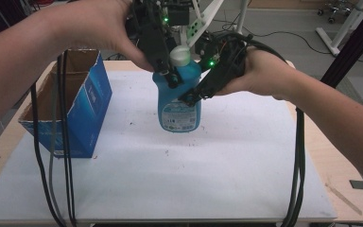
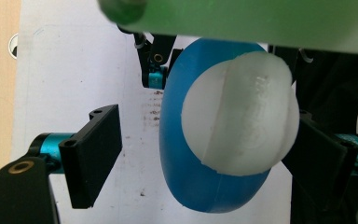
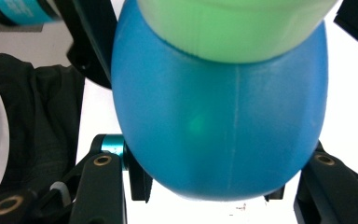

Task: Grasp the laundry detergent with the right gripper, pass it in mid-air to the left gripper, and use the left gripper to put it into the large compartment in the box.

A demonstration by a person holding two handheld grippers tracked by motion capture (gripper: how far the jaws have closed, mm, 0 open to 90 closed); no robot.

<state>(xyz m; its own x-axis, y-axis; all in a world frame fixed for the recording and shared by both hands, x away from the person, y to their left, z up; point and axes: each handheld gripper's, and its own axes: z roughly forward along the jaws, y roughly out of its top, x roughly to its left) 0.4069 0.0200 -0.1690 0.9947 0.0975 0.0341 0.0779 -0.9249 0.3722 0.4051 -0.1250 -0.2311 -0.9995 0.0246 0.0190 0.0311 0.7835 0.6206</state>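
— Where the table's [image 1: 246, 156] middle lies, what stands?
— Blue bottle [image 1: 179, 101], upright, white cap [image 1: 180, 56]. Right gripper [image 1: 196, 97] pinching its body; left gripper [image 1: 170, 78] spread around the neck. Cardboard box [image 1: 82, 101] well left.

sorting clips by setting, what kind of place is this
Probably a lab or workshop set up for recording, not a home. A white mat covers the table, cables lie on the bare floor behind it, and white stand legs and a wheeled chair base stand there.
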